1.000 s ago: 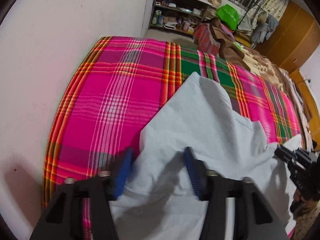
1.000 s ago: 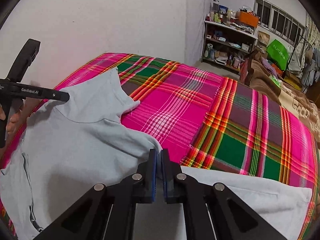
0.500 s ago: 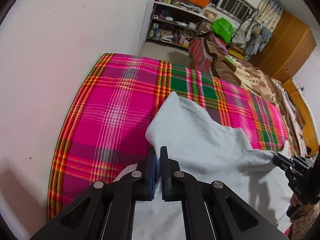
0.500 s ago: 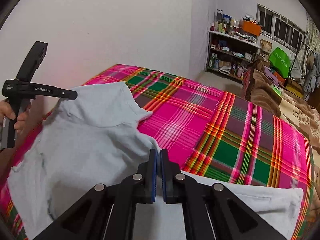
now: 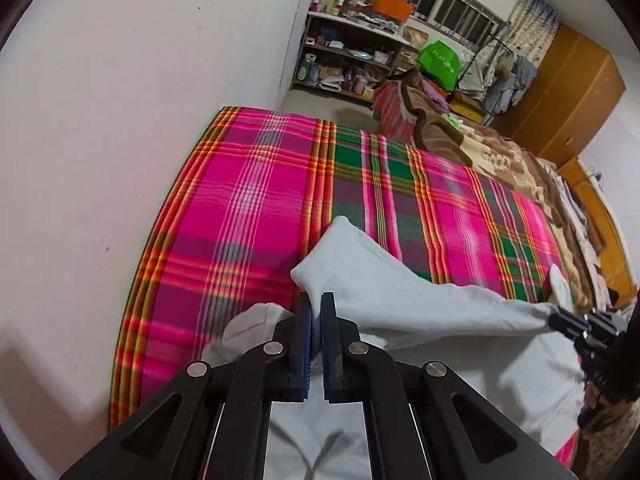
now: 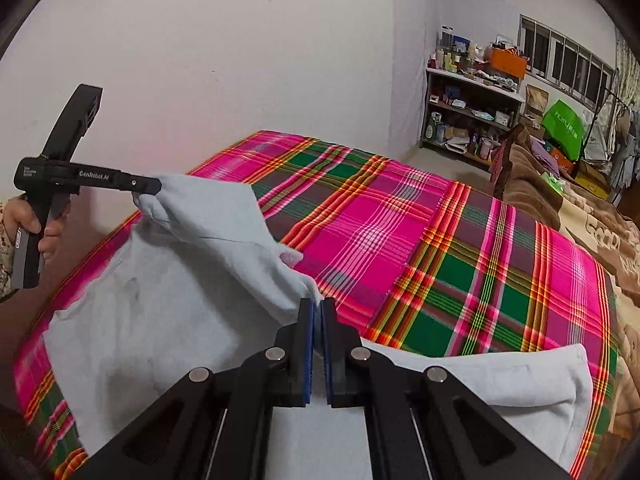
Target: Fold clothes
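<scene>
A lived-in bedroom in a home. A bed under a pink-and-green plaid blanket (image 6: pixel 400 248) stands against a plain white wall (image 6: pixel 240 60). Beyond it, open shelving crowded with bottles and boxes (image 6: pixel 468 116), a brown patterned fleece blanket (image 5: pixel 480 152), orange-brown wooden wardrobes (image 5: pixel 568 92), barred windows (image 5: pixel 456 4) and hanging clothes (image 5: pixel 508 80).
</scene>
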Demonstrator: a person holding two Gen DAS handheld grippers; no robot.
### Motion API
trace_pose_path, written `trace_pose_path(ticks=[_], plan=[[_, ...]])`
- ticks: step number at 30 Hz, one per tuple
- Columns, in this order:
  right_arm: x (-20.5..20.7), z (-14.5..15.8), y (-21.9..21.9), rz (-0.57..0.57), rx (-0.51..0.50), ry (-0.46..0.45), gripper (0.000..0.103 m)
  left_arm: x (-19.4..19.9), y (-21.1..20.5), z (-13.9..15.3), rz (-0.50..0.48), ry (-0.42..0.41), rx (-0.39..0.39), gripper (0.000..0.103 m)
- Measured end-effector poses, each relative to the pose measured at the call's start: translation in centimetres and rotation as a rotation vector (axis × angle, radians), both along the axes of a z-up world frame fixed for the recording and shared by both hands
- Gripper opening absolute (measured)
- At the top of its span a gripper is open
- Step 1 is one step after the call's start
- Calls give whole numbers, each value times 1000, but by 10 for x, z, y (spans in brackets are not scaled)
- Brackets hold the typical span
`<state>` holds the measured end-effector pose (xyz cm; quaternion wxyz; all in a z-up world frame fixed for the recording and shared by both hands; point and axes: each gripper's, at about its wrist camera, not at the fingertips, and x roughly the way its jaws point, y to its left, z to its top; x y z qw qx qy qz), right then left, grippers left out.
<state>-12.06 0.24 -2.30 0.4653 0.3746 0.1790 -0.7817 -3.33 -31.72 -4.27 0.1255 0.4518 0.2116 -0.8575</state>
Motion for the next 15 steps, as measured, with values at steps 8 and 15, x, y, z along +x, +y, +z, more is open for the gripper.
trace_pose_path(ticks=[8,15], plan=[[44,-11,12,50,50,-51,4,38,8,-15,9,-54,25,4],[57,-23,24,44,73,-83,4,57,17,-25,20,-47,47,4]])
